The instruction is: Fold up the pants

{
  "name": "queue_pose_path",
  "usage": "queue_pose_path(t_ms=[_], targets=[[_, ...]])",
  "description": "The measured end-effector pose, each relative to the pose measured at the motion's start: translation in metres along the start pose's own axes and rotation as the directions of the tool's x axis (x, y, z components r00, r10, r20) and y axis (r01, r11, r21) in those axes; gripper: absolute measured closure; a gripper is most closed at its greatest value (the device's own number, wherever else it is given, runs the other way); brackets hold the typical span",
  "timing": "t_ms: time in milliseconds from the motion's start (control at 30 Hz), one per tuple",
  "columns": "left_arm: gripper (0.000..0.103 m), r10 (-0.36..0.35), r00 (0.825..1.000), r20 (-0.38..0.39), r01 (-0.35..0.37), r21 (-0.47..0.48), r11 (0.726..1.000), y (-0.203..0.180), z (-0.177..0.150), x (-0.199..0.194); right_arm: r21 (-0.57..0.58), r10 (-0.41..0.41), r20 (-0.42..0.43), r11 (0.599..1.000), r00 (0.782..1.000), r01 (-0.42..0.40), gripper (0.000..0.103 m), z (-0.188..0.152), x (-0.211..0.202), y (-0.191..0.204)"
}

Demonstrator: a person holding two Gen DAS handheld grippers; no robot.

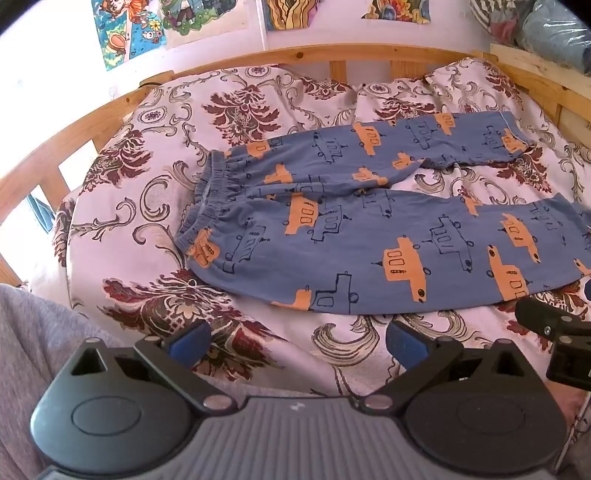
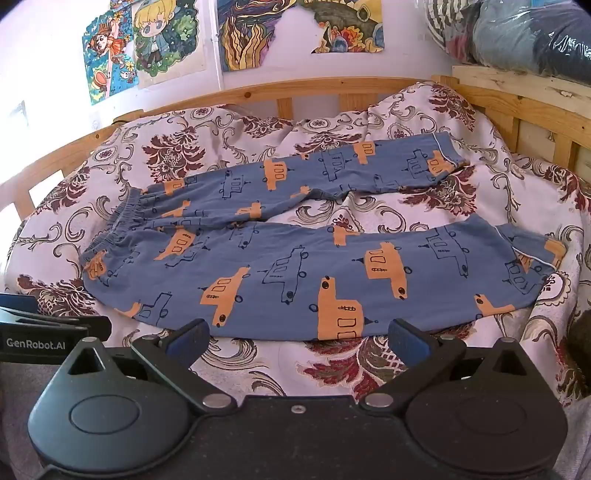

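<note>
Blue pants printed with orange and outlined boats lie flat on the bed, waistband to the left, both legs spread apart toward the right. My left gripper hovers open over the bedspread just in front of the near leg's lower edge, nothing between its blue-padded fingers. My right gripper is open too, its fingertips level with the near leg's front edge, holding nothing. The far leg's cuff lies at the back right.
A floral bedspread covers the bed, ringed by a wooden rail. Posters hang on the wall. Bagged bundles sit at the top right. Grey cloth lies at the near left.
</note>
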State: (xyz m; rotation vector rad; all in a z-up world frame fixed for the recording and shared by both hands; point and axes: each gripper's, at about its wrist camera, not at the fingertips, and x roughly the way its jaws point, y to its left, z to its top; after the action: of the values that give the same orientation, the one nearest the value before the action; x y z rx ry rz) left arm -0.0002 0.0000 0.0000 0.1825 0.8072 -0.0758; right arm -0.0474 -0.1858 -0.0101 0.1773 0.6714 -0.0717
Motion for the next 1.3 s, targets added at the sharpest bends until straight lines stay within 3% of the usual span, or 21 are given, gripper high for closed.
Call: queue_pose_path(t_ms=[1300], targets=[[0.0,0.022,1.0,-0.007,-0.022,0.026,0.999,-0.0044,-0.0013,0.0027,0.001,0.0,-0.003,1.0,1.0,0.0,0.001,0.0025,-0.0011,-0.0007]])
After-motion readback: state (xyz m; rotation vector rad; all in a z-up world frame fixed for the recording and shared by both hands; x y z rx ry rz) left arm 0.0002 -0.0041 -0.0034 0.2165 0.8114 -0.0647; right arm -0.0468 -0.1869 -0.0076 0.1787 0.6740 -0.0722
